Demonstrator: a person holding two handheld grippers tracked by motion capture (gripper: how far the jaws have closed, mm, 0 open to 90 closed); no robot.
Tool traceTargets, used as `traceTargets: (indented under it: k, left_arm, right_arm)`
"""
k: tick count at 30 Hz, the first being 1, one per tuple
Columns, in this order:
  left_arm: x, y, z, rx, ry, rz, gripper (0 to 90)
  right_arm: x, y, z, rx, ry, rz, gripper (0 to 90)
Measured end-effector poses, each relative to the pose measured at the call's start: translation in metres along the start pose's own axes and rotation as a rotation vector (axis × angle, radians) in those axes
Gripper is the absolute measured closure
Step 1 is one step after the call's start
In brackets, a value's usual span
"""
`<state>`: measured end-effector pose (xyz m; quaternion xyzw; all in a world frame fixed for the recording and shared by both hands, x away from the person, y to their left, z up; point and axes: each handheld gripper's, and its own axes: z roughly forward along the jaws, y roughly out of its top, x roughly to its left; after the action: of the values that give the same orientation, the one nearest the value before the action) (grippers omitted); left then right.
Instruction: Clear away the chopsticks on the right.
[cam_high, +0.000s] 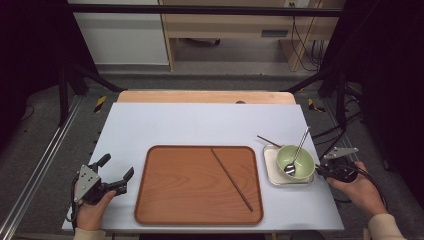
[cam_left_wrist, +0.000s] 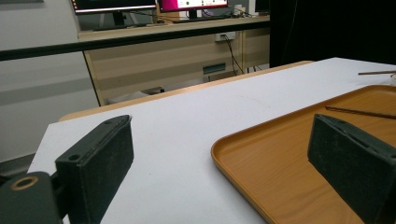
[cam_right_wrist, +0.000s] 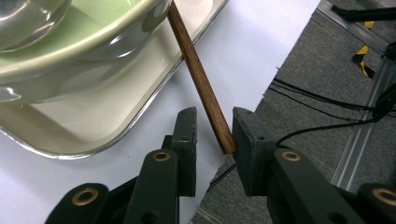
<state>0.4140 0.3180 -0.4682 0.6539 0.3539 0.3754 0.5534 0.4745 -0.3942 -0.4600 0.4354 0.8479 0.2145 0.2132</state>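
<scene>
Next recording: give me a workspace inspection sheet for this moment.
Surface: pale table, flat, nothing spilled.
Job's things: second chopstick runs under the green bowl across the small plate; first chopstick lies slantwise in the wooden tray; spoon leans in the bowl.
Clutter: nothing seen.
Grippers: right gripper has the second chopstick's end between its jaws, touching one pad, with a gap to the other; left gripper is open and holds nothing, left of the tray.
Cables: black cable trails from the right gripper; floor cables lie beside the table.
Surroundings: wooden desk, monitors, black frame bar.
</scene>
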Motion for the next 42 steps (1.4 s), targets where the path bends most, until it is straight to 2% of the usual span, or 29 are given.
traceTargets:
  k: [8, 9, 10, 13, 22, 29, 39, 42]
  left_arm:
    - [0.000, 0.000, 0.000, 0.002, -0.002, 0.001, 6.6]
    - [0.000, 0.000, 0.000, 0.001, -0.002, 0.002, 6.6]
    - [0.000, 0.000, 0.000, -0.001, -0.001, 0.000, 6.6]
    - [0.000, 0.000, 0.000, 0.001, 0.000, 0.001, 6.6]
    - [0.000, 0.000, 0.000, -0.001, 0.001, 0.000, 6.6]
    - [0.000, 0.000, 0.000, -0.001, 0.001, 0.000, 6.6]
    - [0.000, 0.000, 0.000, -0.005, 0.001, -0.003, 6.6]
    - [0.000, 0.000, 0.000, -0.004, 0.001, -0.003, 6.6]
  right_arm:
    - [0.001, -0.003, -0.006, -0.009, 0.010, 0.004, 80.0]
    - [0.002, -0.003, -0.006, -0.014, 0.010, 0.011, 81.9]
    - [0.001, -0.004, -0.006, -0.022, 0.007, -0.004, 83.9]
    - [0.000, -0.005, -0.010, -0.056, 0.009, 0.021, 84.7]
    - [-0.001, 0.001, -0.022, -0.113, -0.054, 0.039, 84.8]
    - [-0.002, 0.014, -0.032, -0.153, -0.115, 0.080, 84.8]
    - [0.000, 0.023, -0.035, -0.157, -0.119, 0.081, 84.8]
    - [-0.001, 0.024, -0.036, -0.163, -0.130, 0.099, 84.8]
